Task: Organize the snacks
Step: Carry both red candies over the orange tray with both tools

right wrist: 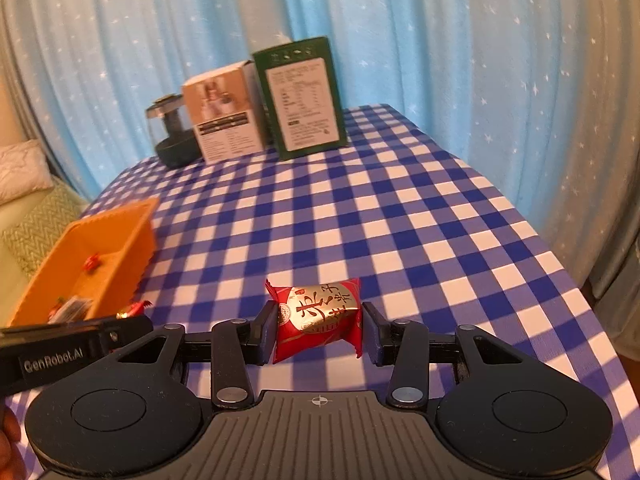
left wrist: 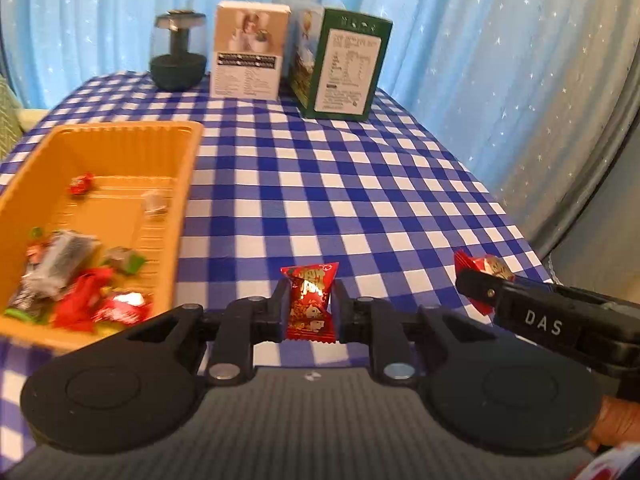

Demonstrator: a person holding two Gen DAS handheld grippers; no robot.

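With each set of jaws pinching a wrapped sweet, left gripper (left wrist: 310, 306) on a slim red candy (left wrist: 309, 304), right gripper (right wrist: 319, 330) on a plumper red-and-gold candy (right wrist: 318, 314): carrying step, both above the checkered tabletop (left wrist: 360, 200). Next: over the orange tray (left wrist: 120, 132) (already part filled), then release. Tray contents clear only from the left wrist.

Both wrist views look steeply down and forward from close above the checked surface (left wrist: 360, 184), sharing the two boxes (right wrist: 300, 100) at twelve o'clock and the orange tray (left wrist: 120, 136) at nine, each catching the other claw.
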